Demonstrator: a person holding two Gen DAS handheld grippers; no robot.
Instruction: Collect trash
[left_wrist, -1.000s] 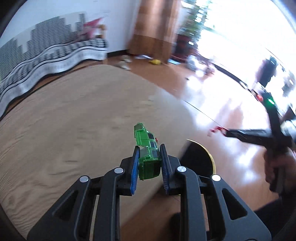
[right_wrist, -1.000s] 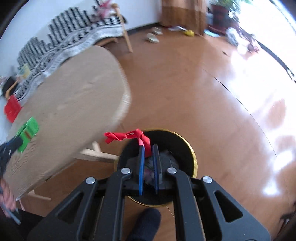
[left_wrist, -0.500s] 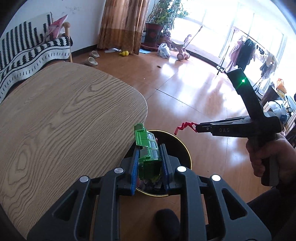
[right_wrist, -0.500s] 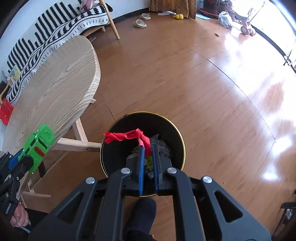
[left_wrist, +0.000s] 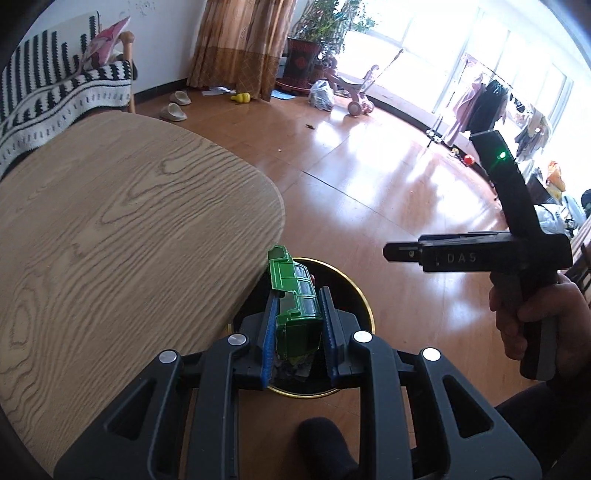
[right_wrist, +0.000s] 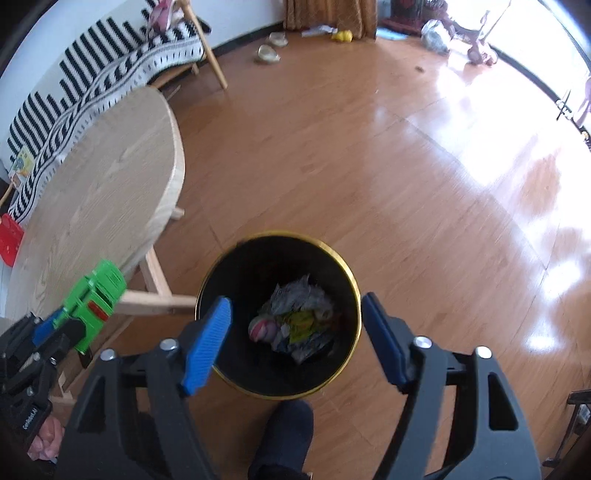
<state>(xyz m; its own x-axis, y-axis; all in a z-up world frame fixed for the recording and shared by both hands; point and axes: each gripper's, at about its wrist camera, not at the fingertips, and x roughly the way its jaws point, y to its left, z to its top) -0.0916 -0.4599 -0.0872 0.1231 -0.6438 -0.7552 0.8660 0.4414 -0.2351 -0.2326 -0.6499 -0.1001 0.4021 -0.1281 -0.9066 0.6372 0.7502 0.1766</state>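
My left gripper (left_wrist: 297, 325) is shut on a green toy truck (left_wrist: 293, 295) and holds it over the near rim of a black bin with a gold rim (left_wrist: 364, 299). The truck also shows in the right wrist view (right_wrist: 94, 302), left of the bin (right_wrist: 207, 280). My right gripper (right_wrist: 295, 336) is wide open and empty above the bin, which holds crumpled wrappers (right_wrist: 299, 321). The right gripper also shows in the left wrist view (left_wrist: 391, 254), to the right of the bin.
A round wooden table (left_wrist: 110, 229) stands left of the bin, its leg (right_wrist: 155, 295) close to the bin. A dark-socked foot (right_wrist: 284, 439) is just in front of the bin. Wooden floor (right_wrist: 369, 166) stretches beyond; a striped sofa (right_wrist: 92, 85) is behind the table.
My right gripper has opened and the red scrap it held is no longer in it. My left gripper has carried the green truck from over the table to the bin's edge.
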